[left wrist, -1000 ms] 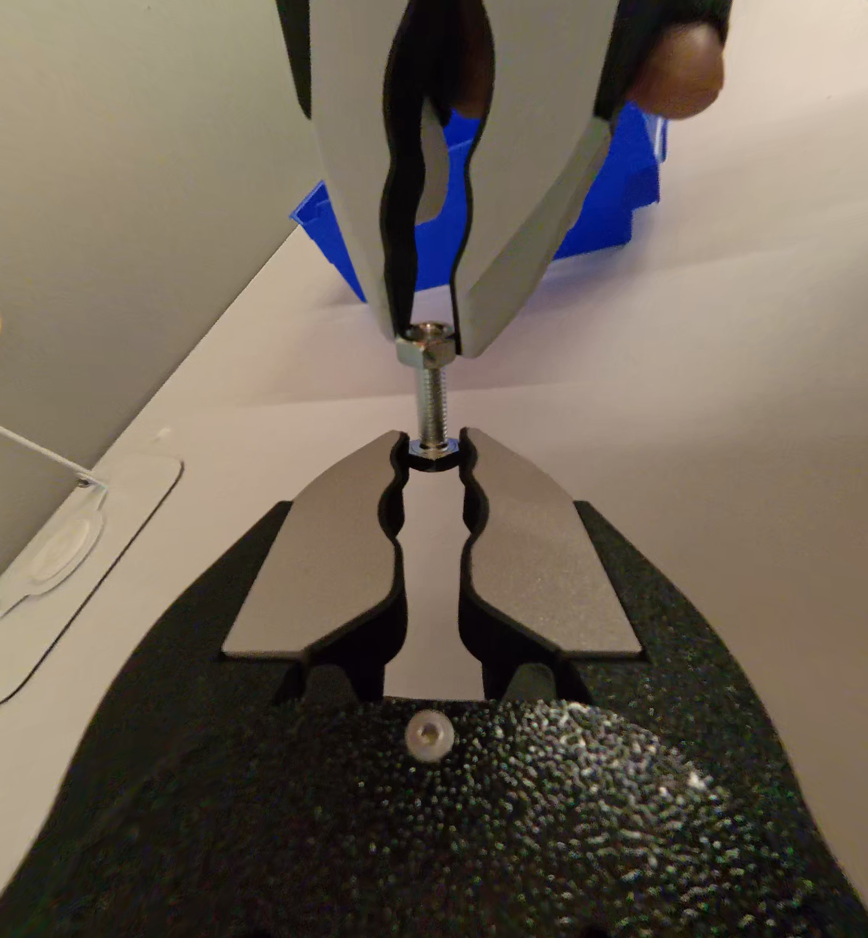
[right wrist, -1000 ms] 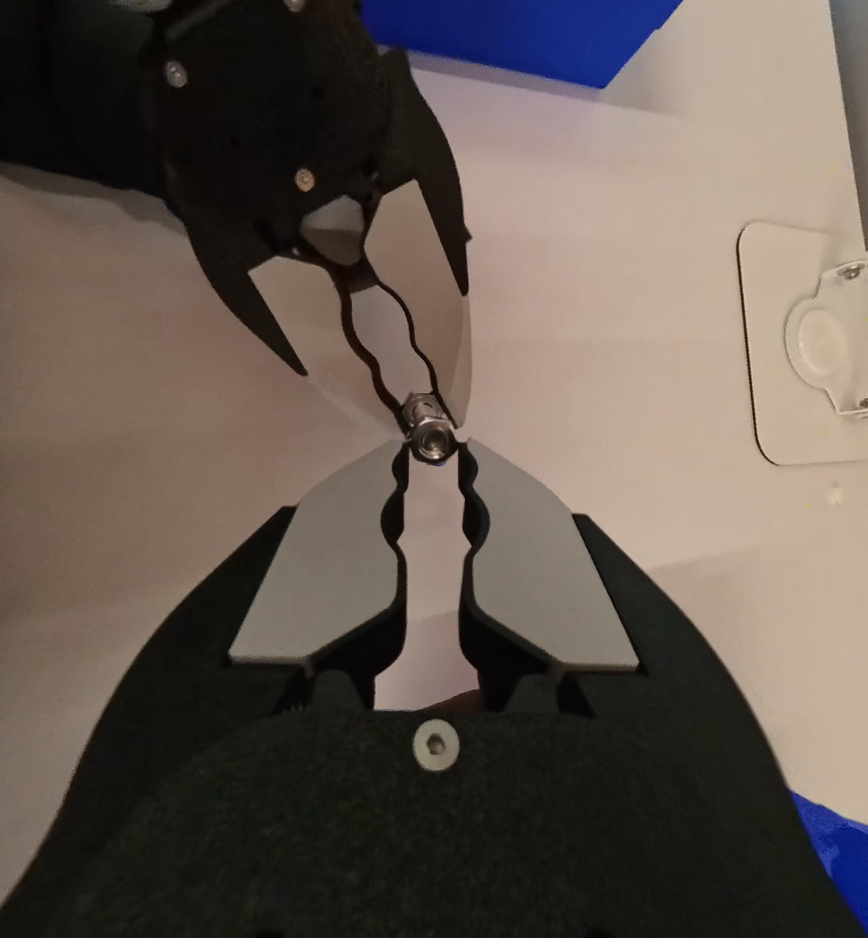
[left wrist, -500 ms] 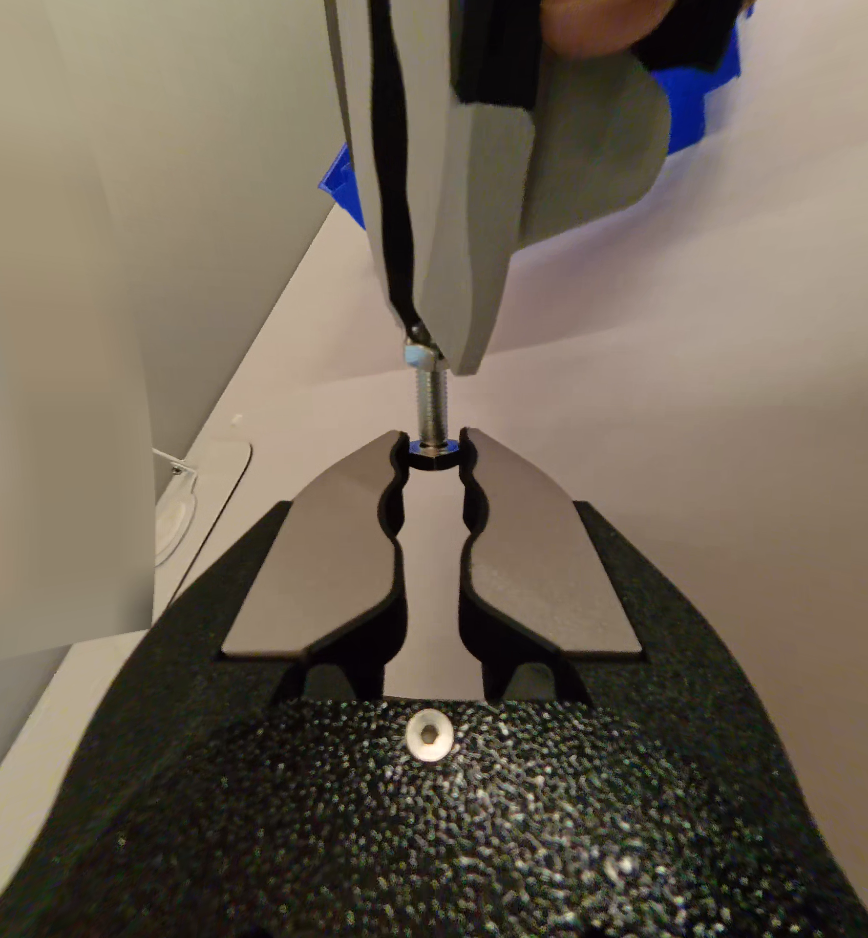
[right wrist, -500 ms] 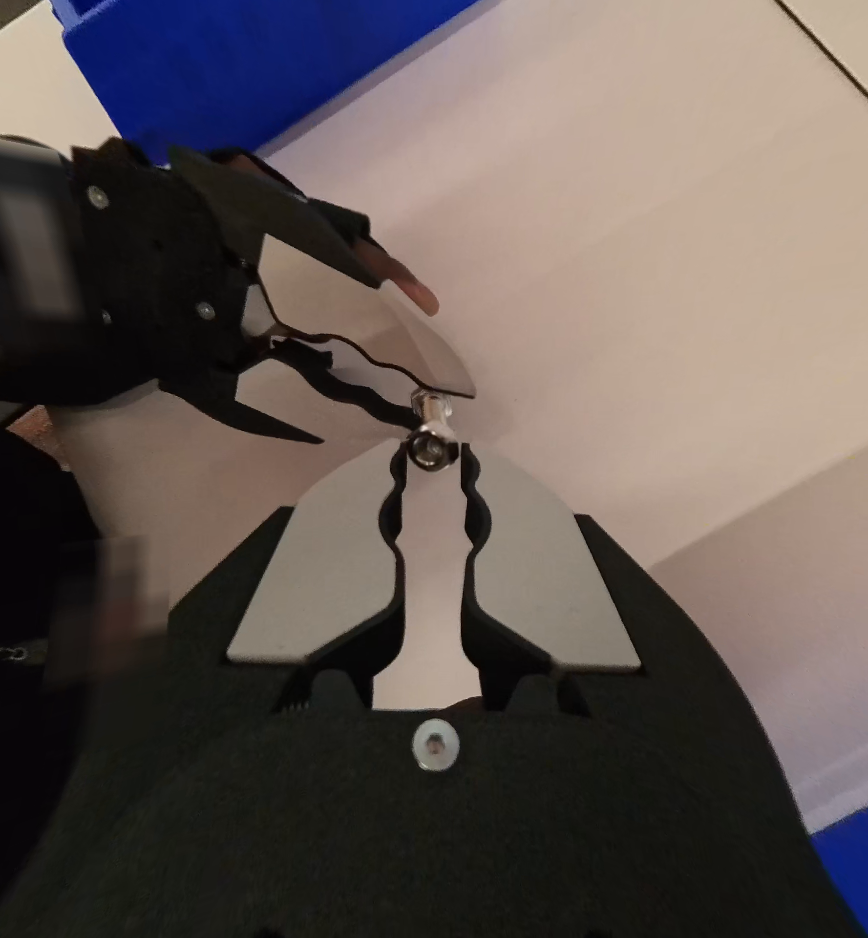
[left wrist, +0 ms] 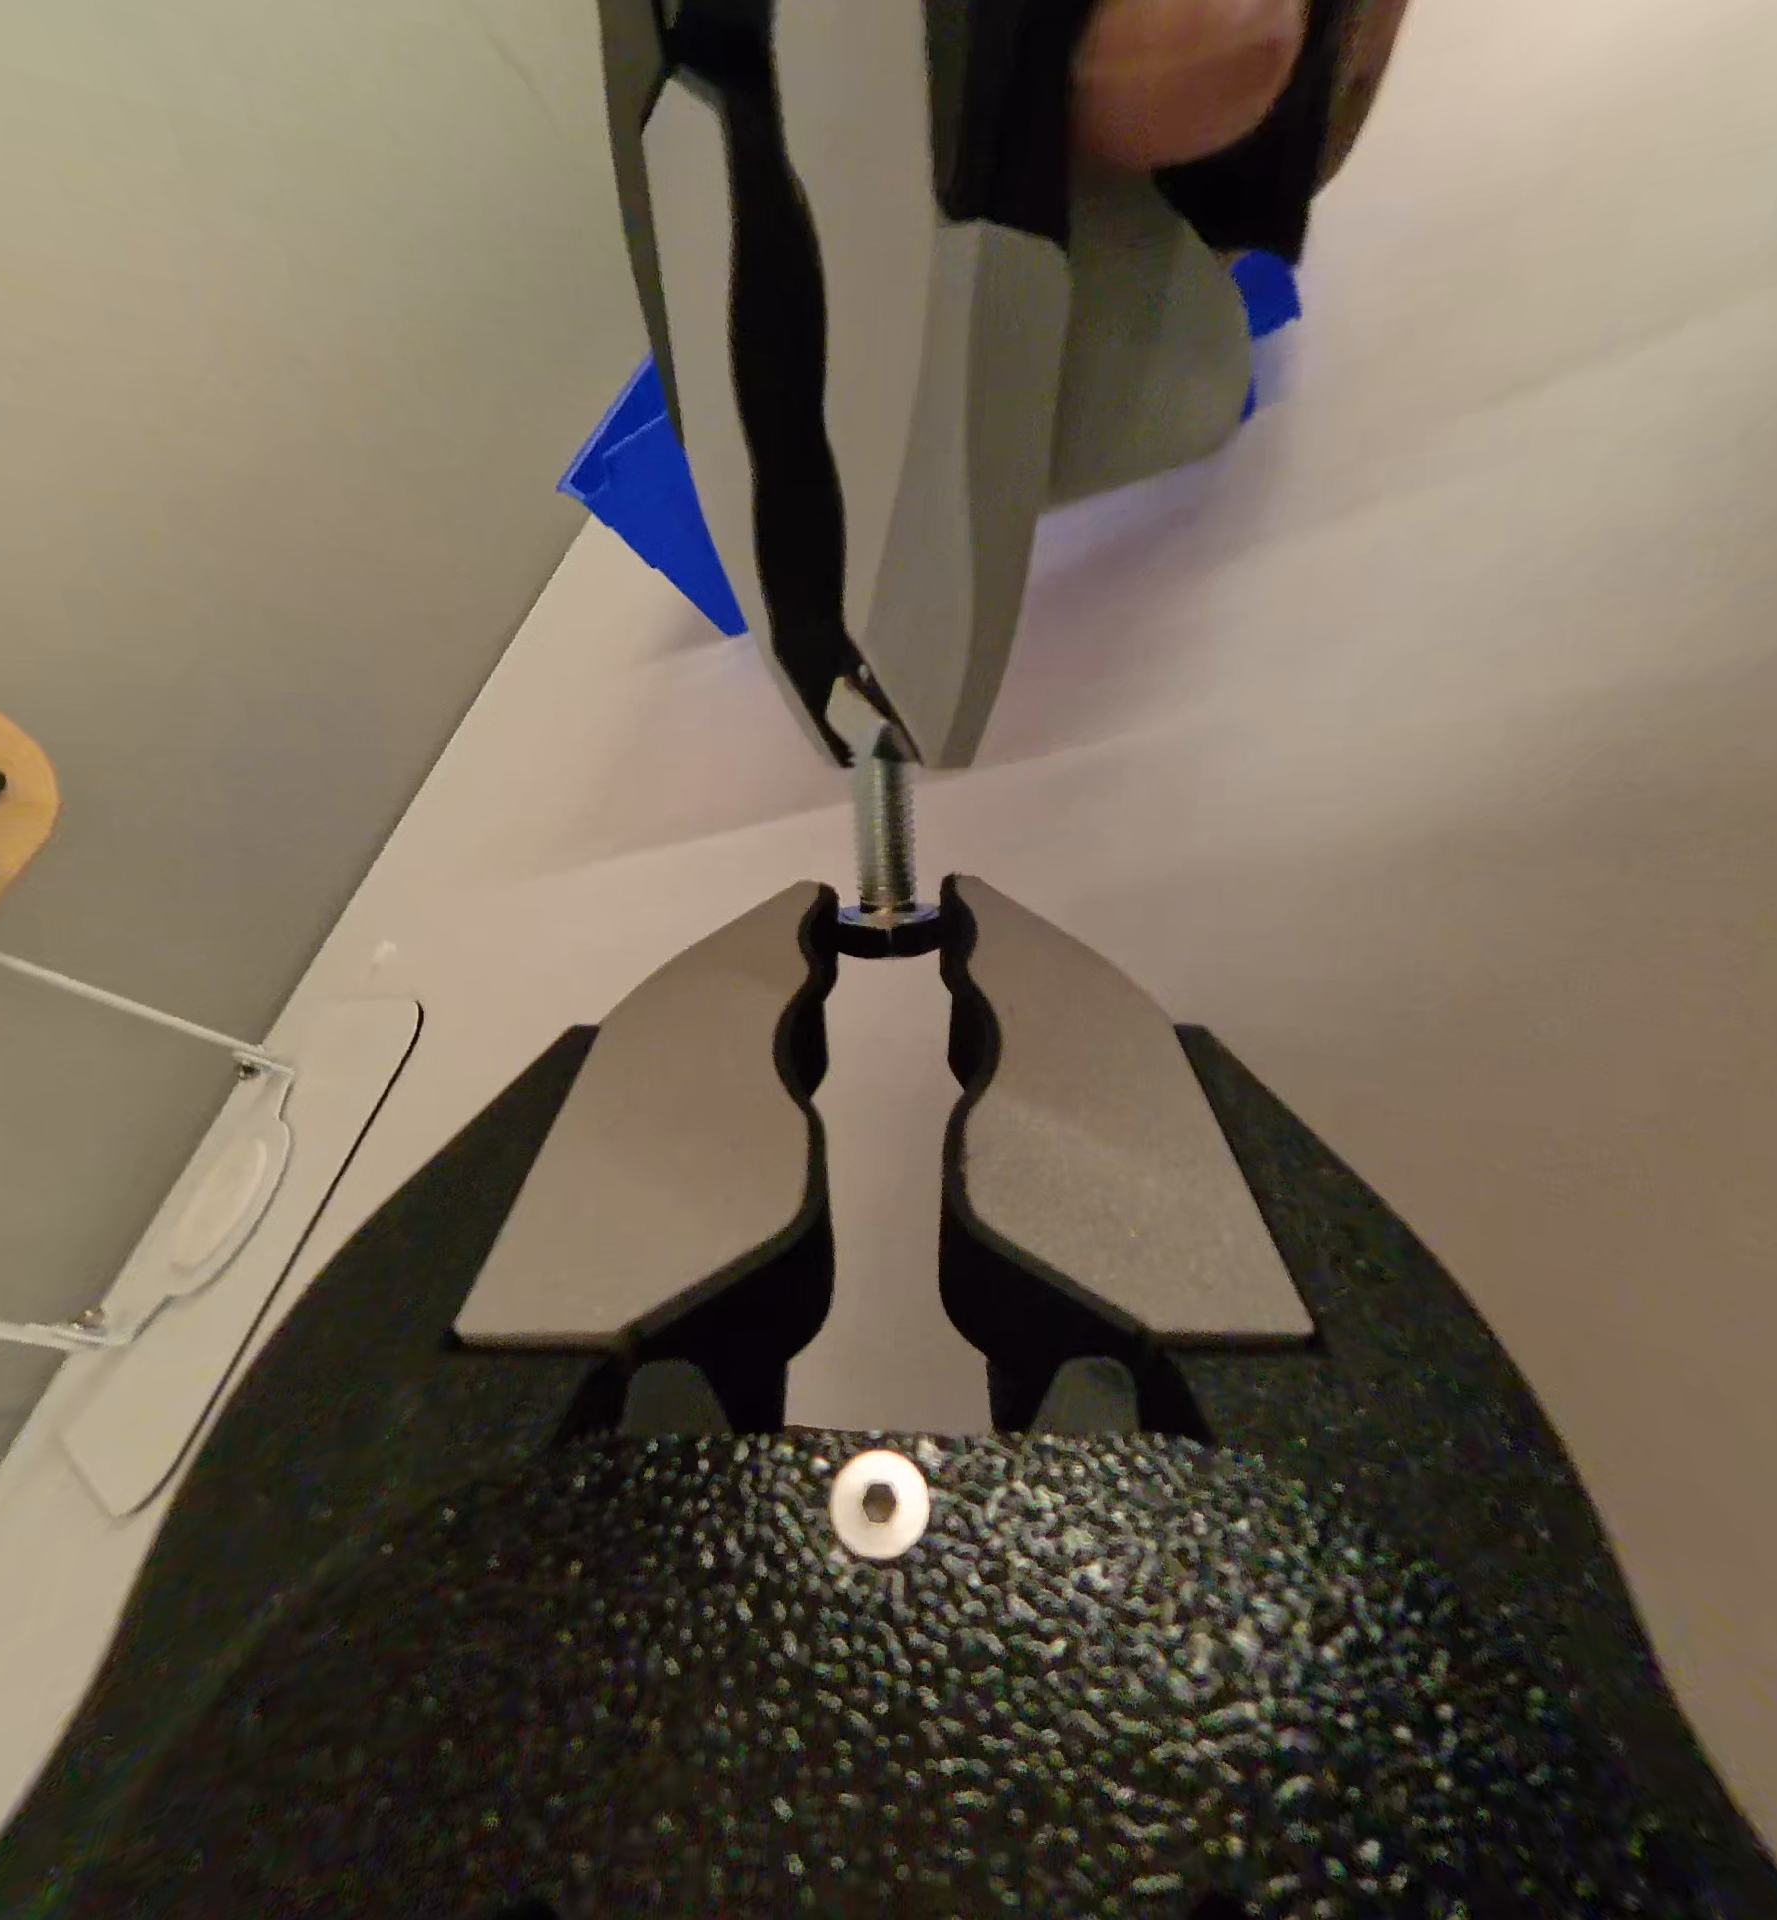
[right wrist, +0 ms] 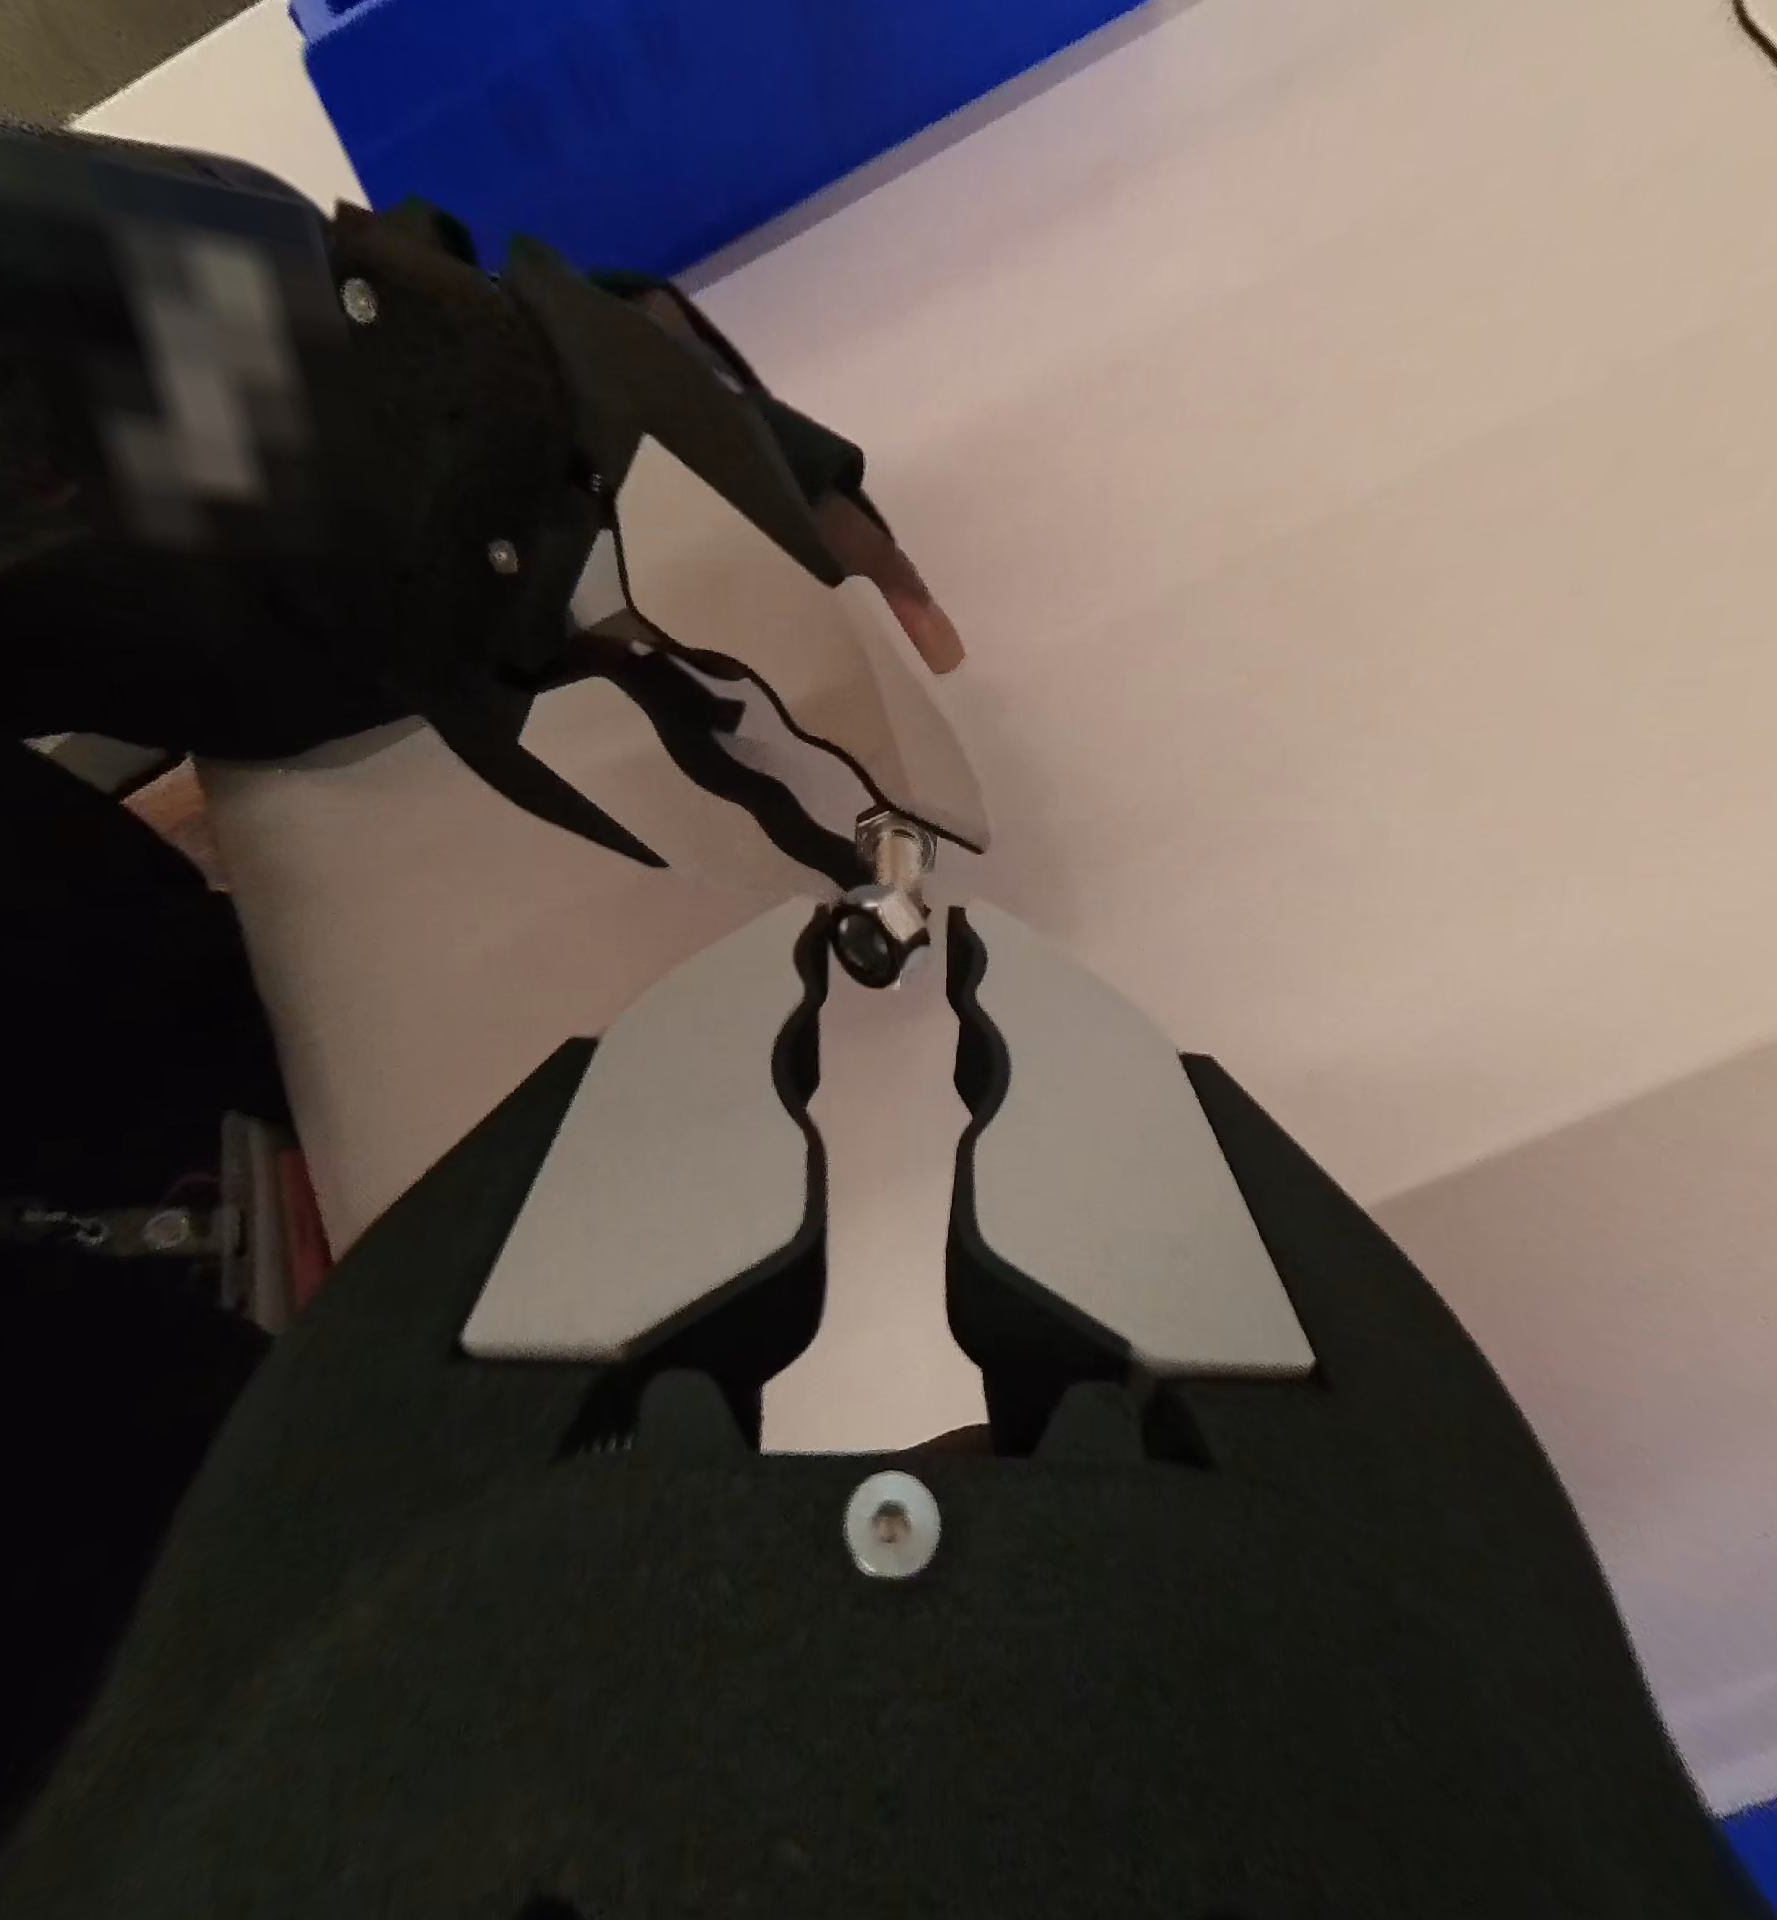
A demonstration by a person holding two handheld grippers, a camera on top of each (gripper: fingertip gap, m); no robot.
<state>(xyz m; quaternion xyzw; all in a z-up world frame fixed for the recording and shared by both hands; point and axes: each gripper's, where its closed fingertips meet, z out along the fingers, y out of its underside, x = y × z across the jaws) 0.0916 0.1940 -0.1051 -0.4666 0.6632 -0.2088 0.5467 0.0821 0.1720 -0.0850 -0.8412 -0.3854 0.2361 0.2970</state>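
**Bolt pinched at one end only, loose at the other**

The bolt point(left wrist: 882, 842) hung in the air above the white table point(right wrist: 1383, 623), spanning the tips of my two tongs. My left tongs point(left wrist: 884, 930) were pressed onto the hex piece point(left wrist: 884, 935) at one end, both pads against its flats. The threaded shaft stood straight out from them.

My right tongs point(right wrist: 879, 935) sat around the other hex piece point(right wrist: 879, 930) but were spread a little. The hex lay against one finger, with a sliver of daylight between it and the other pad point(right wrist: 962, 945). I judged that side to be carrying nothing.

So the whole bolt depended on one narrow pinch at the very fingertips. With the shaft sticking out as a lever, any sideways nudge from the right tongs could have twisted the hex on its flats and rolled it out of the left pads. Because the right fingers sat off-centre, shutting them might have pushed the bolt aside instead of seizing it.

Had it dropped, it could have bounced on the hard table, well short of the blue bin point(right wrist: 655, 125), and rolled towards the clear stand base point(left wrist: 240, 1174) by the wall point(left wrist: 240, 416).
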